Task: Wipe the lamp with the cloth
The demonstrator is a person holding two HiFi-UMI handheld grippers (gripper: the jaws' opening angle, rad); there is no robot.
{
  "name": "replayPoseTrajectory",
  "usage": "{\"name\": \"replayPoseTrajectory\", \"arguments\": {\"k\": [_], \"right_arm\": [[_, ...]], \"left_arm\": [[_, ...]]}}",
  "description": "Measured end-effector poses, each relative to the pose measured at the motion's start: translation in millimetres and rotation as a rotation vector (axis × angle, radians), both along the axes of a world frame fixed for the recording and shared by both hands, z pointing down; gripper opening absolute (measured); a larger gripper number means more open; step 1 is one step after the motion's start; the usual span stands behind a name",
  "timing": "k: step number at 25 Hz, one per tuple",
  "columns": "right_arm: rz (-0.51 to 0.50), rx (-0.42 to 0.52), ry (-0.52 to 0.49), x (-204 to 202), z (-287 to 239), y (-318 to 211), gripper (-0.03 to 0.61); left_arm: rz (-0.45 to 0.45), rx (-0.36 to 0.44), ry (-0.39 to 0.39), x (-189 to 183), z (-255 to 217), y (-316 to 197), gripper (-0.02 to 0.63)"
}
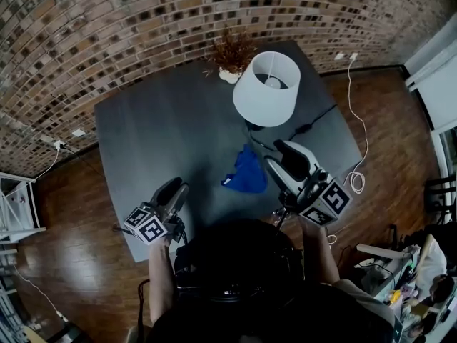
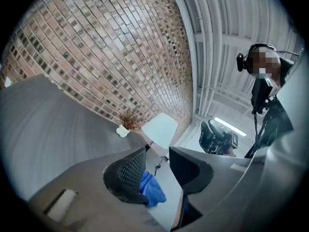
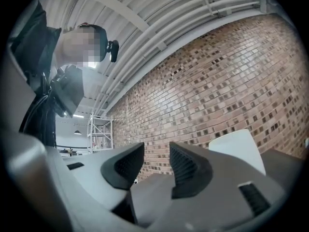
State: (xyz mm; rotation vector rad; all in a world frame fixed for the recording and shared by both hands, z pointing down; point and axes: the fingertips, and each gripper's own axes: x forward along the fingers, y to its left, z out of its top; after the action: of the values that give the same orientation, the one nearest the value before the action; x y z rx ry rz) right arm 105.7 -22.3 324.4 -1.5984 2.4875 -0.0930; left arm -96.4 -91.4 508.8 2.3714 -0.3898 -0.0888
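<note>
Against brick, the counter [image 1: 143, 134] is carrying lamp [image 1: 265, 91] and loose cloth [image 1: 246, 174]. I'm hovering left tool [image 1: 175, 189] and right tool [image 1: 285, 157] released, empty. Grabbing the cloth looks next.

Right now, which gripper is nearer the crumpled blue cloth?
Right. The right gripper is just right of the blue cloth; the left gripper sits farther off to its left.

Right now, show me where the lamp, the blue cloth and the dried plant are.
lamp [image 1: 263, 104], head view, on the outer side of its white shade.
blue cloth [image 1: 248, 174], head view, on the middle of the crumpled fabric.
dried plant [image 1: 233, 51], head view, on its brown sprigs.
</note>
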Motion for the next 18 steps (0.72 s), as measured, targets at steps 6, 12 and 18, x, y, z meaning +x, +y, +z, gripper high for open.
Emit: {"name": "replayPoseTrajectory", "arguments": {"k": [6,12,18], "right_arm": [[0.000,-0.012,0.013,-1.0,0.8,0.9,0.163],[-0.004,-0.018,0.028,-2.4,3.5,1.6,0.163],[-0.002,-0.024,0.031,-2.8,4.9,0.1,0.163]], "left_arm": [[0.003,0.001,0.005,2.0,-1.8,-0.1,0.140],[0.002,-0.002,0.005,1.1,0.4,1.2,0.140],[0.001,-0.005,0.008,0.8,0.8,1.0,0.140]]}}
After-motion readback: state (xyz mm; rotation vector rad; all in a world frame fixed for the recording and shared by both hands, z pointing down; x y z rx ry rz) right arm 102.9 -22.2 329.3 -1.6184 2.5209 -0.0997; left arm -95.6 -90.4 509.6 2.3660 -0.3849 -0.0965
